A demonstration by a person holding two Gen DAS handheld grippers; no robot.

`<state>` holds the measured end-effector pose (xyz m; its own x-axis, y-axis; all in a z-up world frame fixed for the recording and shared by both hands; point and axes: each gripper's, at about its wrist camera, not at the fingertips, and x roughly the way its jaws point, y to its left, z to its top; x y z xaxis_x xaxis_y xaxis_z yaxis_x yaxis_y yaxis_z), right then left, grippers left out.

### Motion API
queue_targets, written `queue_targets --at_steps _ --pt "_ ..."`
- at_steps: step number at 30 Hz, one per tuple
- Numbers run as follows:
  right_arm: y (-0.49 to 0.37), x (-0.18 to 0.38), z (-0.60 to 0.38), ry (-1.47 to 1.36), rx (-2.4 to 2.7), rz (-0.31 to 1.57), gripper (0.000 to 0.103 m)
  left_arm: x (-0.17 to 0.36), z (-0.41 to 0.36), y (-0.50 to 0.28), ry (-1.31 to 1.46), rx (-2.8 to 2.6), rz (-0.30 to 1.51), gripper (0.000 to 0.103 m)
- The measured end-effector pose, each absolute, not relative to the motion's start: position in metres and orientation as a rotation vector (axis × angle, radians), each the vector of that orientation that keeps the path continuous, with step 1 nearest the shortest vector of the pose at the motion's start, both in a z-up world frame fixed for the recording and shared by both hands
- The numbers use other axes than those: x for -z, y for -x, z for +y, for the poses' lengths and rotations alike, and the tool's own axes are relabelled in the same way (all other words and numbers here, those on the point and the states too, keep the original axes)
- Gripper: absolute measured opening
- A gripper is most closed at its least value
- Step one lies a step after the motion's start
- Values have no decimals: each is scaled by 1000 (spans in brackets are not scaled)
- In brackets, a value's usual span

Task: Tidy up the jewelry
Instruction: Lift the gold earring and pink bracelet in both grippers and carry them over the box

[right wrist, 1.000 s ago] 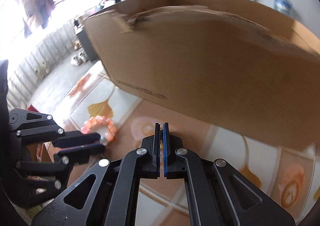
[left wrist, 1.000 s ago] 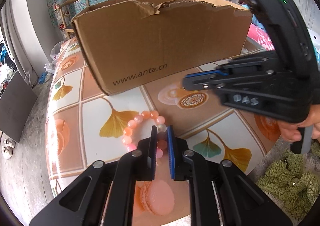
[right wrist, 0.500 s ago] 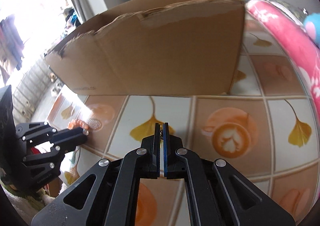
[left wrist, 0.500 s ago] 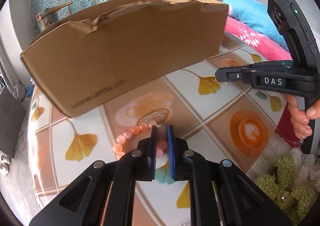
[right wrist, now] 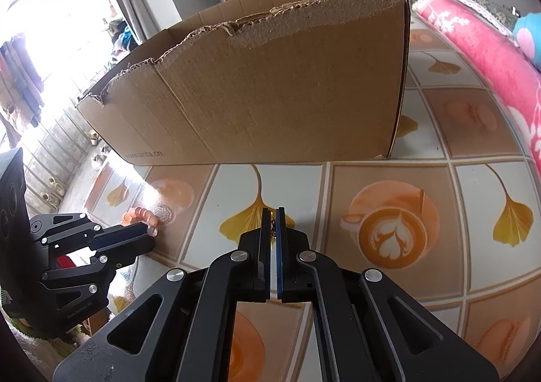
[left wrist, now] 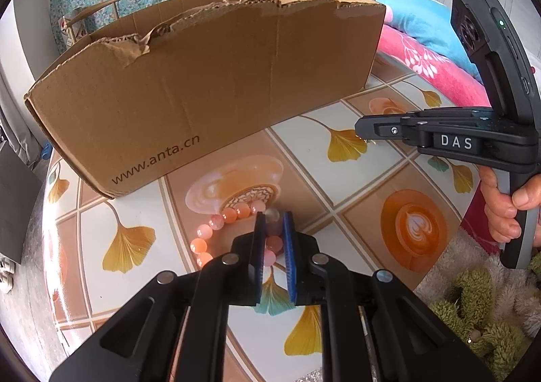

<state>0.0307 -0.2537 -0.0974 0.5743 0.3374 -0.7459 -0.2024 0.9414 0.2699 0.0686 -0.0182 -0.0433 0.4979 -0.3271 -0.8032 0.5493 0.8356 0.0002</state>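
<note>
A: Two grippers over the table point(left wrist: 355, 189), w/ gingko-leaf & coffee-cup print. Left to right?

B: Far left, the cardboard box point(left wrist: 209, 87), "www.anta.cn" on its side, top edge torn, standing on the table. Below it the left gripper point(left wrist: 274, 240): jaws clamped on the pink-orange bead bracelet point(left wrist: 216, 229). Rest of the loop curves out to its left, just above the tabletop or on it, can't tell which.

A: And the right one?

B: Right gripper point(right wrist: 273, 229) is right of the left one, well apart, nr the box's right end. Jaws together, pinching sth small & dark – glints gold in the left cam. Too small to say what.

A: Who's holding it?

B: A hand point(left wrist: 503, 212) on the handle, far right. Past the table edge: pink blanket point(left wrist: 436, 67) & green plush point(left wrist: 480, 307).
</note>
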Motion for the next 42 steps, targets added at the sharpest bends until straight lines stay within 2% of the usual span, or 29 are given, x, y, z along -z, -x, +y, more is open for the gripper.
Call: queue_targets --at_steps 13,20,28,42 --pt "-30 92 -262 -165 -330 897 1 43 -15 -70 -263 519 889 9" --pt "-24 81 -270 -193 -330 866 1 24 -3 -64 -225 517 827 9" --pt "-12 52 -282 -254 -362 804 1 -21 15 -57 -141 549 737 9" --pt "-9 -35 -289 -260 -447 591 1 -117 14 -60 -32 718 541 9"
